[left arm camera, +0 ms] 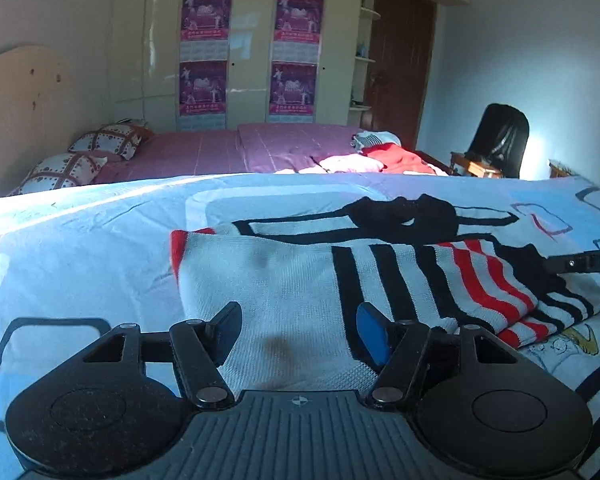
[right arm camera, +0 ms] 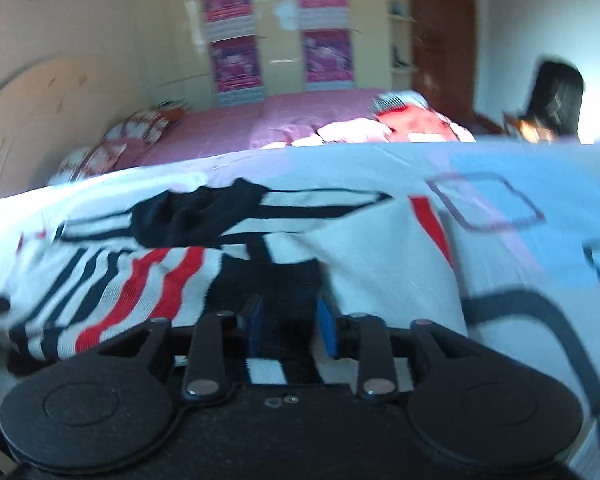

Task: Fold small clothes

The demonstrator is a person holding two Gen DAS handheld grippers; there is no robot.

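The bed (left arm camera: 80, 232) fills the lower half of both views, covered in a pale blue sheet printed with rounded outlines, and it serves as the flat base for folding. Behind it lies a second bed with a pink cover (left arm camera: 204, 152), where a loose heap of red and pink clothes (left arm camera: 384, 158) sits, probably waiting its turn or already set aside; which one I cannot tell.

The task's thing, a knitted sweater (left arm camera: 292, 280) in white with black and red stripes, lies spread on the blue sheet directly ahead of both cameras. It looks partly folded: a striped panel (left arm camera: 480, 280) lies doubled over the white body toward the right side, so I judge the fold to be under way, not finished. A dark crumpled patch, perhaps the collar (left arm camera: 404, 216), sits at the far edge.

The left claw (left arm camera: 298, 330) is released, its two fingers spread wide over the near white hem, touching nothing between them that I can see. That position suits pinning or picking up the near edge for the next fold.

The right claw (right arm camera: 288, 326) sits low over the sweater's black and striped part (right arm camera: 272, 280). Its blue pads (right arm camera: 327, 330) stand apart with dark fabric showing between them, but the right view is blurred, so I cannot tell whether it is pinching cloth or merely above it. A thin part of this tool also pokes in at the right edge of the left view.
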